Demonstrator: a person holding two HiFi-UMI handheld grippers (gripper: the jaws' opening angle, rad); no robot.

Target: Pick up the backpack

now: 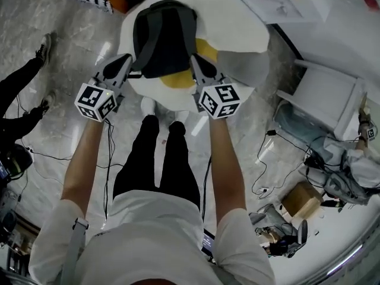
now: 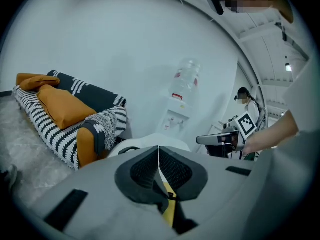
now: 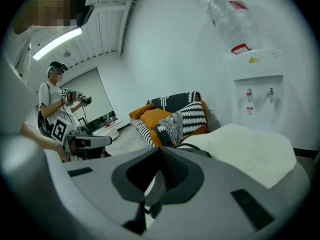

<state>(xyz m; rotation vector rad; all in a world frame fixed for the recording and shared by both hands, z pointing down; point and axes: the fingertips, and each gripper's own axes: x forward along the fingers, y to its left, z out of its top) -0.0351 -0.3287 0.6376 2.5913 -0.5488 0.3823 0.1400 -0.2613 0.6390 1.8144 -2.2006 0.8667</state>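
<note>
while the person is looking steeply down in the head view, the backpack (image 1: 163, 37), dark with grey straps, is lying on a white seat (image 1: 237, 22) at 12 o'clock, with a yellow patch (image 1: 177, 80) showing at its 6 o'clock edge. the left gripper (image 1: 126, 65) is reaching in at the bag's 8 o'clock side and the right gripper (image 1: 196, 64) at its 4 o'clock side, both tips touching the bag. the person's legs are standing on a marble floor (image 1: 65, 46) at 6 o'clock of the seat.

in the left gripper view, the jaws are pressing tight together at the middle of the frame. a thin dark and yellow strip is coming out from between them toward 6 o'clock, too close to say which part of the bag it is. a striped sofa (image 2: 60, 134) with orange cushions (image 2: 62, 106) is sitting at 9 o'clock and a water dispenser (image 2: 180, 109) at 12 o'clock. the other gripper is showing at 3 o'clock, level with this one.

in the right gripper view, the jaws are likewise clenching shut, and a grey strap (image 3: 158, 186) of the backpack is hanging out from between the pads toward 6 o'clock. the white seat is spreading out at 3 o'clock, the sofa is sitting at 12 o'clock and the dispenser at 2 o'clock. a second person (image 3: 52, 104) is standing at 9 o'clock, well apart.
</note>
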